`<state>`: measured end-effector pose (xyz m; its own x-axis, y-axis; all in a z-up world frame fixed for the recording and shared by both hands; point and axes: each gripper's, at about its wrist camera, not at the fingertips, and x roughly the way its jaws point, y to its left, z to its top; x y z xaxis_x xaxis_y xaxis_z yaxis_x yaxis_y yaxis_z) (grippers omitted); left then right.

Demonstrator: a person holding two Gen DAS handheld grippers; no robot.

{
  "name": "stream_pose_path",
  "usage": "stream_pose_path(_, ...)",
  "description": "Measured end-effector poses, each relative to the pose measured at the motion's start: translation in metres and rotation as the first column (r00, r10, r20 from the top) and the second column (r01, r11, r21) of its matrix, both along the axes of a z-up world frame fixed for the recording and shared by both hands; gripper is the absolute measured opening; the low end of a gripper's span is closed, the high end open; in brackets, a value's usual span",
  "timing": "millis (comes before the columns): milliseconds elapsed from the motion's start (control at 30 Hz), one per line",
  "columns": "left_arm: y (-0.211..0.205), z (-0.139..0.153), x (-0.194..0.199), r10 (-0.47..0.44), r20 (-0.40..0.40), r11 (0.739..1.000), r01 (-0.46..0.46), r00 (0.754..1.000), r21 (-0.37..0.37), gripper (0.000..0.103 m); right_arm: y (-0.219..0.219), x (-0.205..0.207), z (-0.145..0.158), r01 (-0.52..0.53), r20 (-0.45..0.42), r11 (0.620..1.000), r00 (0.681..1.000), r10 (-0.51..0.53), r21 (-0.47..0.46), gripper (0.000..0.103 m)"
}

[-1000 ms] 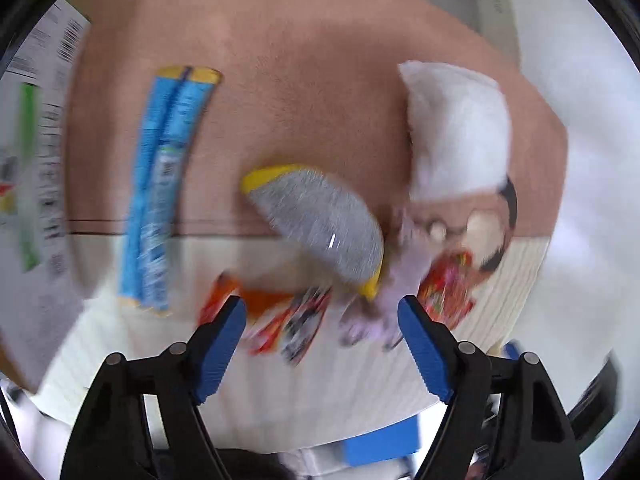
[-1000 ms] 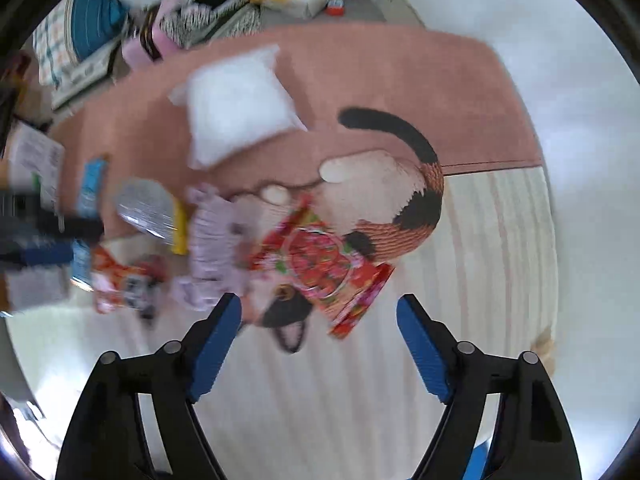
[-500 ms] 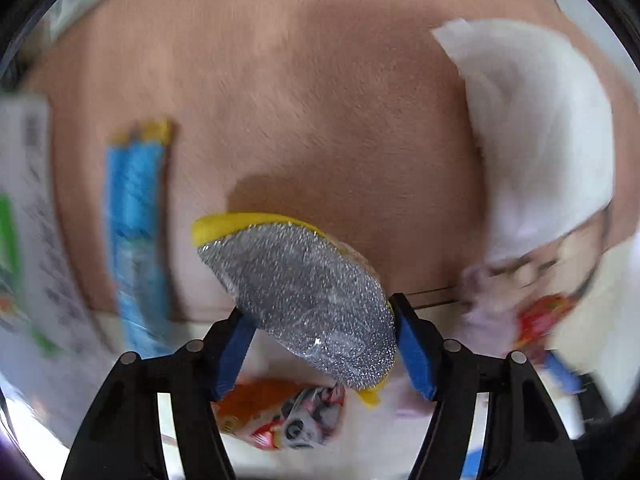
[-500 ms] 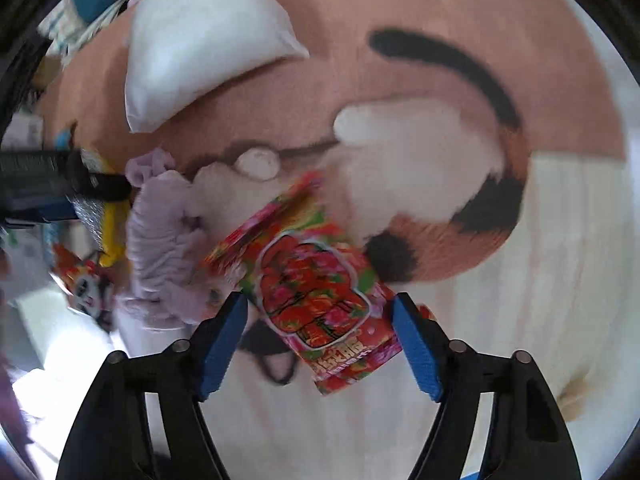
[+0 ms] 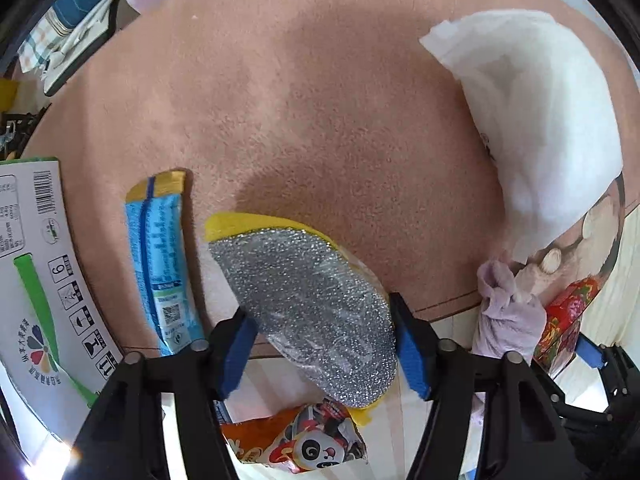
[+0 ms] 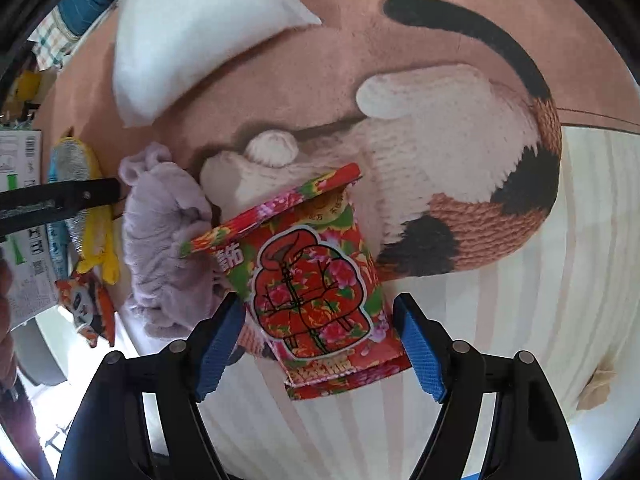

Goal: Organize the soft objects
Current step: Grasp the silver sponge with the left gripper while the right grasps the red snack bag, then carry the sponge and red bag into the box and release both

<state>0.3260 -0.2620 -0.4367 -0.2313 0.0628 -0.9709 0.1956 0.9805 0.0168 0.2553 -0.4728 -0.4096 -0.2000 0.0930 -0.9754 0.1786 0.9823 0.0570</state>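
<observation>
A silver and yellow scrub sponge point(image 5: 316, 312) lies on the rug between the fingers of my left gripper point(image 5: 324, 348), which straddles it with jaws open about its width. A red floral packet point(image 6: 316, 280) lies between the fingers of my right gripper point(image 6: 320, 344), which is open around it. A lilac cloth point(image 6: 168, 240) lies left of the packet and also shows in the left wrist view point(image 5: 508, 316). A white pillow point(image 5: 536, 120) lies on the pink rug point(image 5: 320, 100) and also shows in the right wrist view point(image 6: 192, 36).
A blue snack packet point(image 5: 160, 260) and a white carton point(image 5: 36, 280) lie left of the sponge. An orange panda packet point(image 5: 308, 444) lies below it. Folded cloths point(image 5: 72, 20) are piled beyond the rug. The rug's cat pattern point(image 6: 460, 184) lies right of the red packet.
Both grippers have moved down and forward. The left one has come around the sponge. The right one has come around the red packet.
</observation>
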Motion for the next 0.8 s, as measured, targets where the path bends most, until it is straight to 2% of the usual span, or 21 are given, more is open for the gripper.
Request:
stream_pose_path(33, 0.007, 0.003, 0.004, -0.006, 0.016, 1.000, 0.006, 1.000, 0.005, 0.055, 0.001, 0.000, -0.002, 0.005, -0.001, 1.000, 1.000, -0.005, -0.018, 0.072)
stream_pose_path(67, 0.011, 0.006, 0.003, -0.012, 0.032, 1.000, 0.011, 0.999, 0.007, 0.054, 0.002, -0.003, -0.003, 0.007, 0.001, 0.999, 1.000, -0.007, -0.039, 0.062)
stream_pose_path(100, 0.012, 0.008, 0.002, -0.019, 0.046, 1.000, 0.019, 0.999, 0.009, 0.052, 0.000, -0.005, -0.001, 0.019, 0.012, 0.999, 1.000, -0.018, -0.042, 0.060)
stream_pose_path(167, 0.015, 0.019, -0.006, -0.033, 0.078, 0.999, 0.032, 0.996, 0.013, 0.051, 0.002, -0.010, 0.004, 0.043, 0.022, 0.998, 0.999, -0.042, -0.050, 0.051)
stream_pose_path(333, 0.026, 0.056, -0.026, -0.052, 0.170, 0.999, 0.054, 0.984, -0.006, 0.050, 0.004, -0.032, 0.035, 0.114, 0.076, 0.991, 0.991, -0.108, -0.071, 0.047)
stream_pose_path(500, 0.045, 0.115, -0.041, -0.023, 0.244, 0.995, 0.045, 0.970, -0.085, 0.050, 0.027, -0.051, 0.096, 0.147, 0.175, 0.988, 0.975, -0.137, -0.044, 0.047)
stream_pose_path(600, 0.074, 0.155, -0.056, 0.005, 0.294, 0.990, 0.037, 0.956, -0.138, 0.050, 0.064, -0.058, 0.134, 0.120, 0.233, 0.993, 0.966, -0.115, -0.006, 0.047)
stream_pose_path(733, 0.133, 0.197, -0.061, 0.043, 0.344, 0.984, 0.020, 0.938, -0.176, 0.050, 0.148, -0.056, 0.173, 0.036, 0.295, 0.998, 0.954, -0.051, 0.056, 0.047)
stream_pose_path(800, 0.165, 0.209, -0.059, 0.063, 0.357, 0.984, 0.001, 0.932, -0.177, 0.051, 0.200, -0.047, 0.180, -0.020, 0.311, 0.995, 0.950, -0.011, 0.098, 0.047)
